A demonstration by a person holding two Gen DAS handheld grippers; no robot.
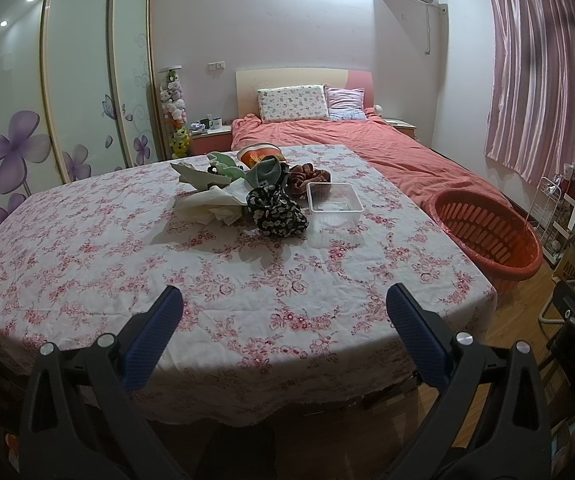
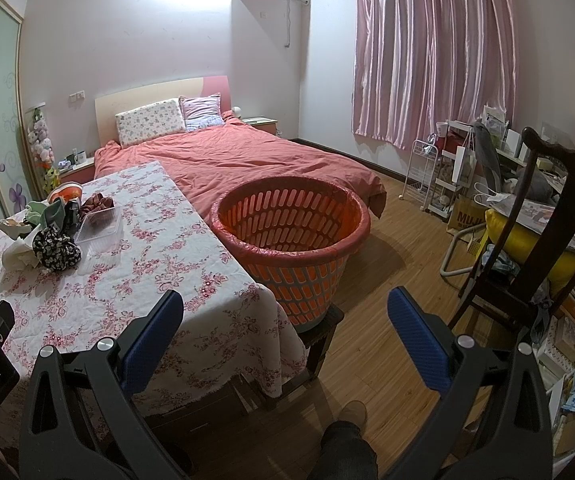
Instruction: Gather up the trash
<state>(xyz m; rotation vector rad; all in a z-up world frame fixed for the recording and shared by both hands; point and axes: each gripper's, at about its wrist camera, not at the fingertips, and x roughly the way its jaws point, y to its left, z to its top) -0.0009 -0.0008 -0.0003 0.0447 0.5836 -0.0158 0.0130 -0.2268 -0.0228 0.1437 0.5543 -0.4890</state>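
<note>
Floral tablecloth (image 1: 127,248) bears crumpled trash (image 1: 215,204); slotted orange basket (image 2: 291,236) beside; both grippers (image 1: 283,308) (image 2: 285,312) gape empty.

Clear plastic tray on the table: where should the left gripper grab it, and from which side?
Take the clear plastic tray by its near rim, approaching from the table's front edge with the left gripper, which is open. The tray sits upright with thin walls, so one finger probably fits inside and one outside. The black floral cloth crowds its left wall; the near and right sides look free.
</note>
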